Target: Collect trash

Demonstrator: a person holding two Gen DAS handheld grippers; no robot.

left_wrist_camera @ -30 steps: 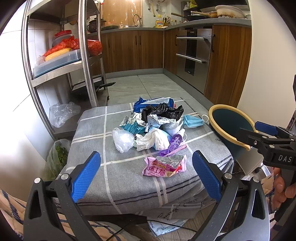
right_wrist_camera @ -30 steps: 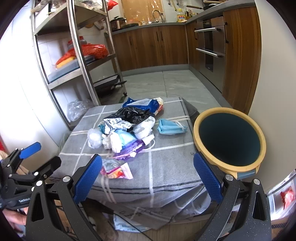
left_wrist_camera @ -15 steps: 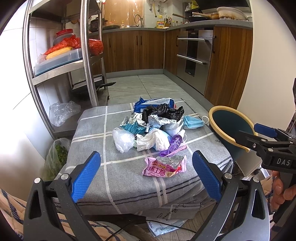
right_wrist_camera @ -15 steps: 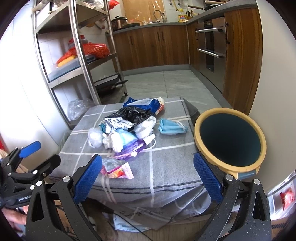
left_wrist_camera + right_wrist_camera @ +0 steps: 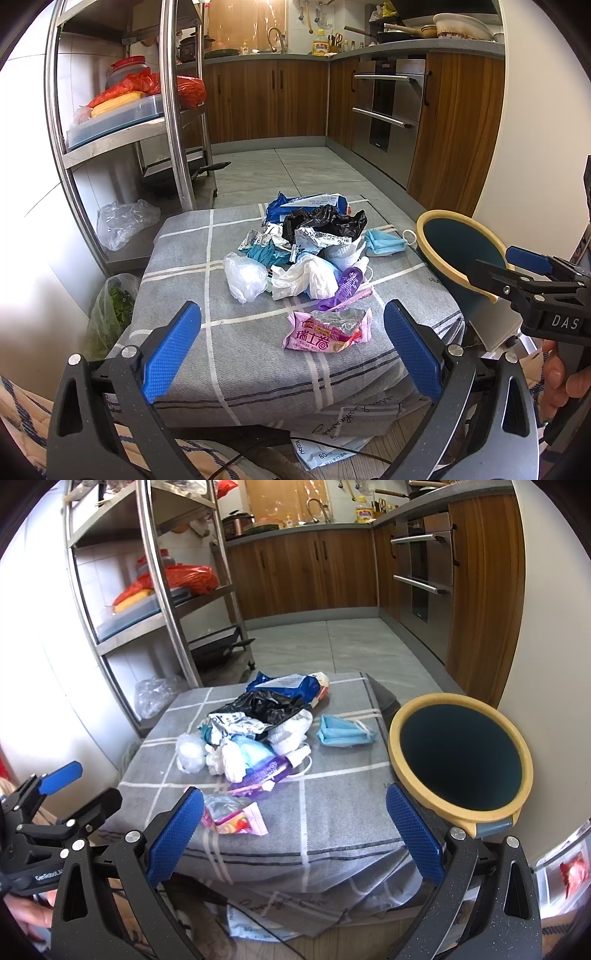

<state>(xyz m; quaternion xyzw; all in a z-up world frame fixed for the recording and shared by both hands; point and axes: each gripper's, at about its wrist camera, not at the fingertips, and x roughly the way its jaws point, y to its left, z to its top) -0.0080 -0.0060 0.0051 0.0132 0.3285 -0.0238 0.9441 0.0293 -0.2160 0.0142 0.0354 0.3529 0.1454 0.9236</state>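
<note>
A crinkled pink foil wrapper (image 5: 327,329) lies mid-frame on the grey checked cloth (image 5: 184,258) (soft, woven), nearest both tongs; left gripper (image 5: 291,345) and right gripper (image 5: 294,830) gape wide, empty, touching nothing.

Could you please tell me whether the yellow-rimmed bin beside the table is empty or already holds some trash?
Seemingly empty: the bin shows only dark teal interior; its shadowed bottom is indistinct.

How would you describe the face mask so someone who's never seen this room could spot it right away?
Find the grey checked cloth covering the low table, with a trash pile in its middle. Between that pile and the yellow-rimmed bin lies the face mask, apart from the heap: flat, folded, light blue, with white ear loops.
</note>
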